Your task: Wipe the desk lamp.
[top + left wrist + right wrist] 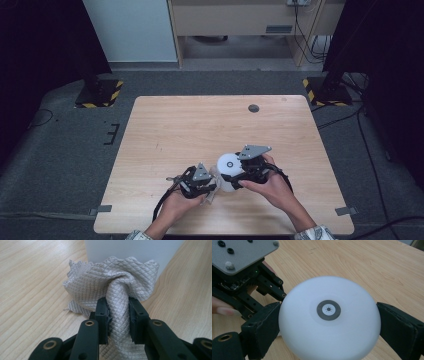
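Two tools are at work near the front edge of my tabletop [165, 125], one in each hand. My left tool [117, 315] is pinching a bunched fold of grey quilted cloth [115, 282] between its black pads; the cloth fans out above the jaws and its frilled edge lies against the flat side of a white object just behind it. From the high view the left tool [212, 189] sits just beside the right one, with the cloth [214, 192] pale between them.

My right tool [329, 322] stands wide, its two padded jaws pressed against opposite sides of a round white device [329, 317]. The rounded face turned to the right gripper view carries a small grey ring with a dark dot in its centre. In the high view the device [229, 171] is tilted, ringed face up and away from me, just left of my right hand [267, 187]. The left tool's grey plate and dark body show beside it in the right gripper view, close to its edge.
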The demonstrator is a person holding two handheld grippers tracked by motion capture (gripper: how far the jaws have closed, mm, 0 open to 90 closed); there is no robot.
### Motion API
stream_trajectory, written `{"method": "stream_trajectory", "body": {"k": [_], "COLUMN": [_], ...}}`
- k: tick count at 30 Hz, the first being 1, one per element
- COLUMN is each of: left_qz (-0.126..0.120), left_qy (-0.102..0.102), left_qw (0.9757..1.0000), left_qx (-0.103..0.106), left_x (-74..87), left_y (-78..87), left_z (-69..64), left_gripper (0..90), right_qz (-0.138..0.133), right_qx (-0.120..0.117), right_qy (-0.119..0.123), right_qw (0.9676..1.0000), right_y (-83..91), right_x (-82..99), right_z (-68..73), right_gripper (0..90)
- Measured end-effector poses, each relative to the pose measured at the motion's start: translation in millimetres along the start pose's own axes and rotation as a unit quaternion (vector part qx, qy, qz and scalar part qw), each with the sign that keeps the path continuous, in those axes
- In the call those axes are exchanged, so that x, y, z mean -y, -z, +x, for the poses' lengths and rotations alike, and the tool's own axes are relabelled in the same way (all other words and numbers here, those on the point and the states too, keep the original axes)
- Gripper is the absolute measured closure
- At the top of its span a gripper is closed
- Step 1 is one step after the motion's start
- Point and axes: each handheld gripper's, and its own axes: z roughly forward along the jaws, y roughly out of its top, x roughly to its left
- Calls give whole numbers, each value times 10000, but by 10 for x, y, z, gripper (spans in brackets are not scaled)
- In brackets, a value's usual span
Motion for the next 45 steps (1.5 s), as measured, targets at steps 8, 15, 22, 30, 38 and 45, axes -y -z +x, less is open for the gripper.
{"method": "stream_trajectory", "body": {"k": [8,15,22,30,38,45], "left_qz": [-707,-991,-999,-334,-31,-802], "left_qy": [156,337,425,180,50,52], "left_qw": [9973,9941,9938,9991,9999,9967], "left_qx": [-113,-279,-243,-187,-86,99], "left_x": [-99,-136,-165,-96,-44,-140], "left_y": [263,353,292,157,83,409], "left_z": [67,201,289,237,191,84], "left_gripper": [719,719,720,720,720,720], "right_qz": [12,24,1,-1,-24,-39], "right_qx": [-18,-117,-171,-142,-94,-46], "right_qy": [-13,50,51,18,14,-3], "right_qw": [10000,9999,9998,9999,10000,10000], "right_y": [-8,-18,-29,-50,-56,-60], "right_x": [3,1,22,20,20,22], "right_z": [-4,51,70,53,33,27], "right_gripper": [92,92,91,90,91,91]}}
